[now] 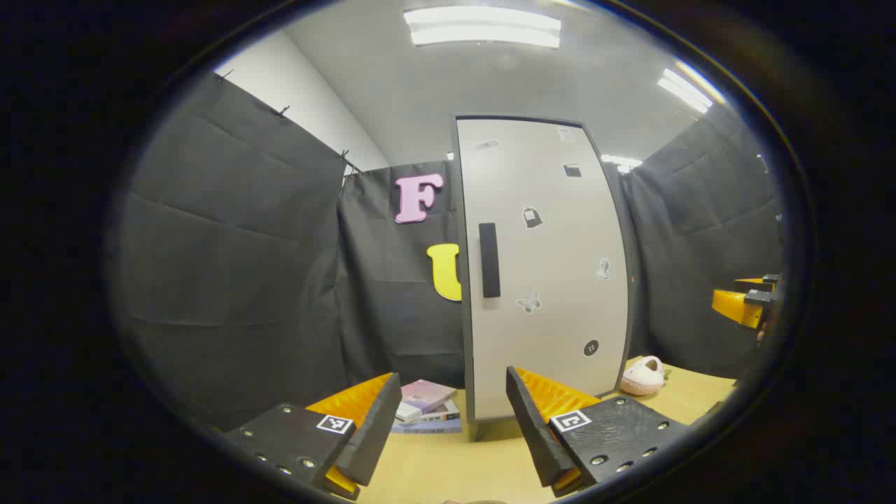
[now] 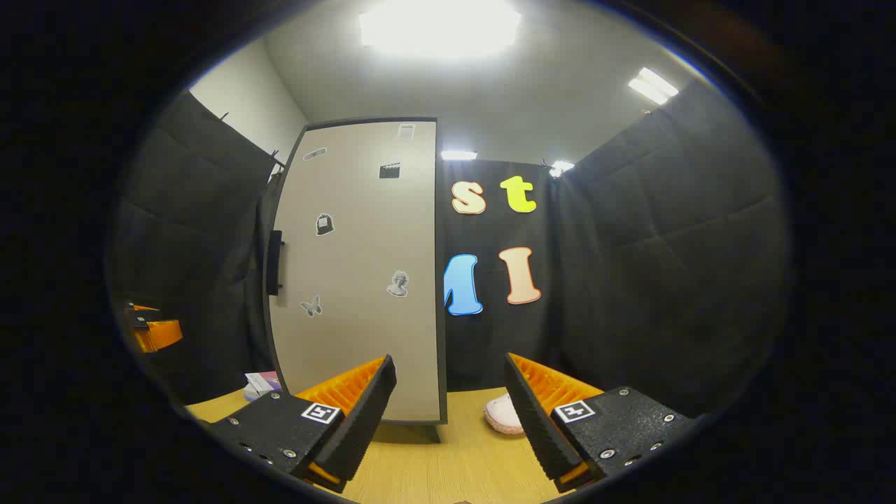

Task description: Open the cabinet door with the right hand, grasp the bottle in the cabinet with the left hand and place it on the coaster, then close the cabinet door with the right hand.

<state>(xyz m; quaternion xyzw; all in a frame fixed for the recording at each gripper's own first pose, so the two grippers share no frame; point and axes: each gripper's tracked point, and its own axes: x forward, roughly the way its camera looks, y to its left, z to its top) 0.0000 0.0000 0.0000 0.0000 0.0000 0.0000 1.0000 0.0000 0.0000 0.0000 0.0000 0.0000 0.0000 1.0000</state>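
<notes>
A tall pale cabinet [image 1: 542, 266] stands on the wooden table with its door closed; a dark vertical handle [image 1: 489, 260] sits near the door's left edge. In the right gripper view the same cabinet [image 2: 360, 280] stands left of centre, its handle [image 2: 274, 262] at the far left edge. My left gripper [image 1: 451, 413] is open, well short of the door, nothing between its fingers. My right gripper [image 2: 448, 399] is open too, in front of the cabinet's right edge. The other gripper shows at the right rim [image 1: 745, 302] of the left gripper view and at the left rim [image 2: 154, 329] of the right gripper view.
A stack of books [image 1: 428, 406] lies on the table left of the cabinet, also seen as books [image 2: 262, 383]. A pale pink slipper-like object [image 1: 642, 376] lies right of the cabinet, and shows as a slipper [image 2: 502, 414] between my right fingers. Black cloth walls surround the wooden table [image 1: 448, 465].
</notes>
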